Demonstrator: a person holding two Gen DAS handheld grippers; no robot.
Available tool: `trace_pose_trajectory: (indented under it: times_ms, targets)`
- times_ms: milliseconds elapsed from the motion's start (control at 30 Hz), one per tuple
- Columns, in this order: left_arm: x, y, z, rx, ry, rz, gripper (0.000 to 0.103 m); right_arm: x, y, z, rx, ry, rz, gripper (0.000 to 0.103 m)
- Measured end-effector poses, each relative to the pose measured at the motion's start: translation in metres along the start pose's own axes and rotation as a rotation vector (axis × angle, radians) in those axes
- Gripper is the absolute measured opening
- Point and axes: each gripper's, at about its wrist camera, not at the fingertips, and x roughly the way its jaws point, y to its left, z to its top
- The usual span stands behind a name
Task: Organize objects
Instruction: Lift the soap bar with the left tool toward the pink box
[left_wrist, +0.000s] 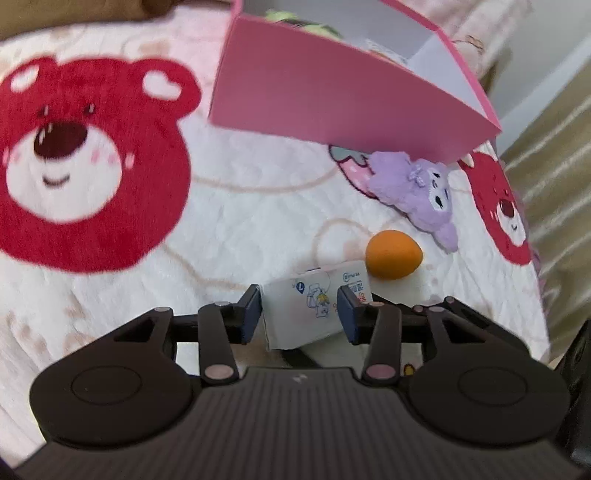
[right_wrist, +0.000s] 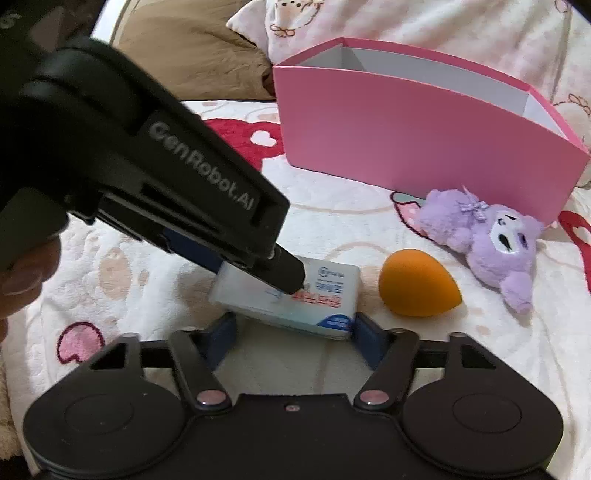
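Observation:
A small white packet (left_wrist: 306, 310) with blue print lies on the bear-print blanket (left_wrist: 221, 221). My left gripper (left_wrist: 301, 314) straddles it, fingers on both sides, shut on it. In the right wrist view the packet (right_wrist: 295, 299) lies in front of my right gripper (right_wrist: 293, 332), which is open with the packet's near edge between its pads; the left gripper's black body (right_wrist: 166, 177) comes down on the packet from the upper left. An orange egg-shaped sponge (left_wrist: 393, 258) (right_wrist: 417, 284) and a purple plush (left_wrist: 417, 192) (right_wrist: 491, 243) lie to the right. A pink box (left_wrist: 332, 88) (right_wrist: 406, 147) stands behind.
The pink box holds some items, seen over its rim in the left wrist view (left_wrist: 295, 22). A brown pillow (right_wrist: 192, 59) lies at the back left. The blanket's right edge (left_wrist: 532, 229) drops off toward a beige curtain.

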Motion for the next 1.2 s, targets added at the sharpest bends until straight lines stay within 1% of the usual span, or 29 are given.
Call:
trace_pose_trajectory:
  times_ms: [33, 100, 167, 300, 367, 433, 533, 600, 767, 933, 1067, 1200]
  targets:
    - [-0.002, 0.0, 0.0, -0.001, -0.005, -0.003, 0.042, -0.001, 0.0, 0.001, 0.003, 0.002, -0.003, 0.064]
    - [-0.007, -0.001, 0.001, 0.002, -0.015, -0.023, 0.042, -0.005, -0.001, 0.001, 0.006, 0.003, -0.014, 0.057]
    - [-0.012, -0.002, 0.002, 0.011, -0.023, -0.038, 0.041, -0.014, -0.001, 0.0, 0.011, -0.003, -0.021, 0.054]
    - [-0.019, -0.008, 0.002, 0.048, -0.028, -0.054, 0.038, -0.027, -0.005, 0.001, 0.023, -0.011, -0.03, 0.054]
    - [-0.021, -0.01, 0.002, 0.049, -0.024, -0.066, 0.037, -0.029, -0.008, 0.003, 0.029, -0.008, -0.036, 0.054]
    - [-0.023, -0.012, 0.001, 0.056, -0.024, -0.078, 0.037, -0.036, -0.009, 0.002, 0.038, -0.005, -0.04, 0.055]
    - [-0.027, -0.017, -0.001, 0.068, -0.028, -0.084, 0.037, -0.037, -0.008, 0.006, 0.037, -0.012, -0.039, 0.06]
    - [-0.029, -0.019, -0.003, 0.072, -0.027, -0.09, 0.037, -0.049, -0.009, 0.007, 0.04, -0.028, -0.03, 0.069]
    - [-0.039, -0.023, -0.002, 0.07, -0.033, -0.117, 0.037, -0.061, -0.013, 0.012, 0.059, -0.032, -0.016, 0.071]
    - [-0.055, -0.037, 0.004, 0.1, -0.068, -0.128, 0.037, -0.074, -0.021, 0.023, 0.088, -0.044, -0.01, 0.071]
    - [-0.069, -0.053, 0.017, 0.129, -0.087, -0.137, 0.037, -0.091, -0.029, 0.038, 0.085, -0.068, -0.017, 0.071]
    - [-0.083, -0.073, 0.034, 0.173, -0.105, -0.126, 0.037, -0.108, -0.04, 0.059, 0.081, -0.09, -0.017, 0.07]
